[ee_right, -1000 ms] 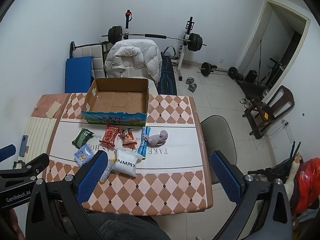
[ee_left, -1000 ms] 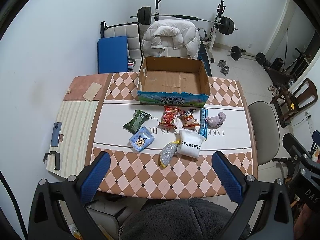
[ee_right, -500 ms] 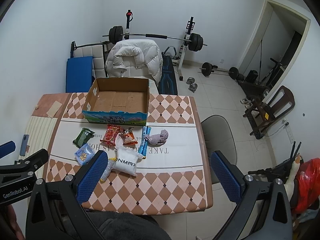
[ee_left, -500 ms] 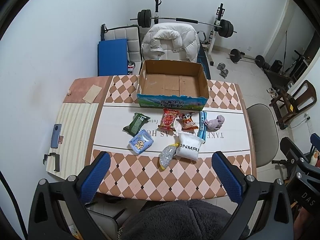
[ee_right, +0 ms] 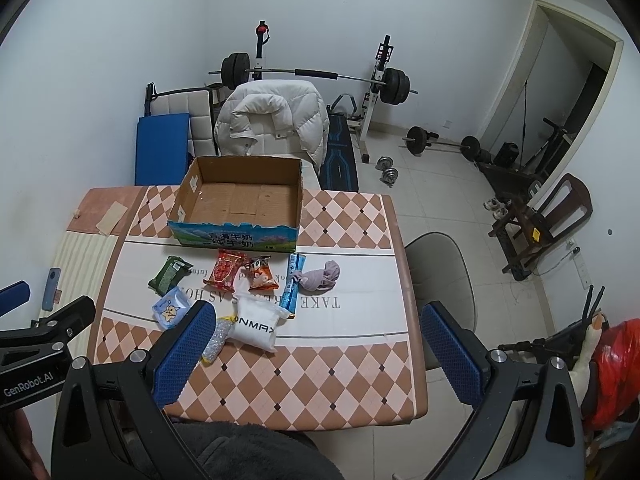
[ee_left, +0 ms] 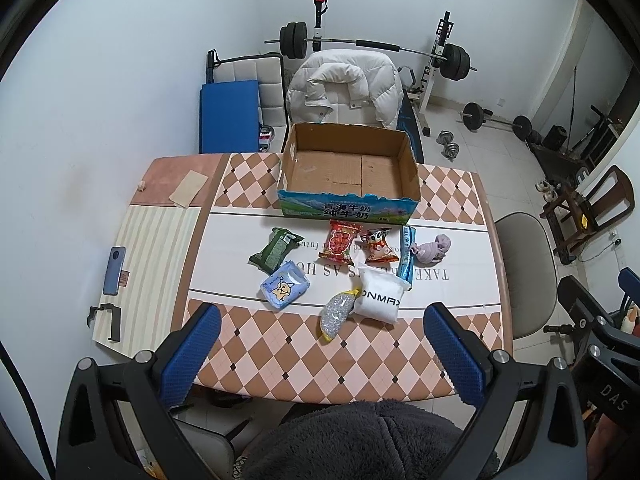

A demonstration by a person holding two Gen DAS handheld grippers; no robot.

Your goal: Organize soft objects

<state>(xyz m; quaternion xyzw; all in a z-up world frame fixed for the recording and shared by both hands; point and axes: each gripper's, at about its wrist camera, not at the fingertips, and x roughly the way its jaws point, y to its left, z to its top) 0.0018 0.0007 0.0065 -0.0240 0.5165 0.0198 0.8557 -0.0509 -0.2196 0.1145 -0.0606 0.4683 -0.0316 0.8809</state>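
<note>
An empty cardboard box (ee_left: 349,168) (ee_right: 240,204) stands at the far side of the checked table (ee_left: 280,352). In front of it lie several soft packs: a green pack (ee_left: 275,249), a red pack (ee_left: 339,239), an orange pack (ee_left: 379,245), a blue tube pack (ee_left: 407,257), a lilac cloth bundle (ee_left: 433,247) (ee_right: 320,277), a light-blue pouch (ee_left: 285,285), a white bag (ee_left: 379,299) (ee_right: 256,323) and a silver pouch (ee_left: 336,313). My left gripper (ee_left: 320,348) and right gripper (ee_right: 316,348) hang high above the near table edge, both open and holding nothing.
A phone (ee_left: 114,265) and a black clip (ee_left: 105,320) lie on the striped mat at the left. A chair with a white jacket (ee_left: 345,92) stands behind the box, a grey chair (ee_left: 526,268) at the right. Weights and a barbell rack fill the back floor.
Both cameras have drawn back and up a little, so the table looks slightly smaller. Nothing on the table has moved and both grippers stay open.
</note>
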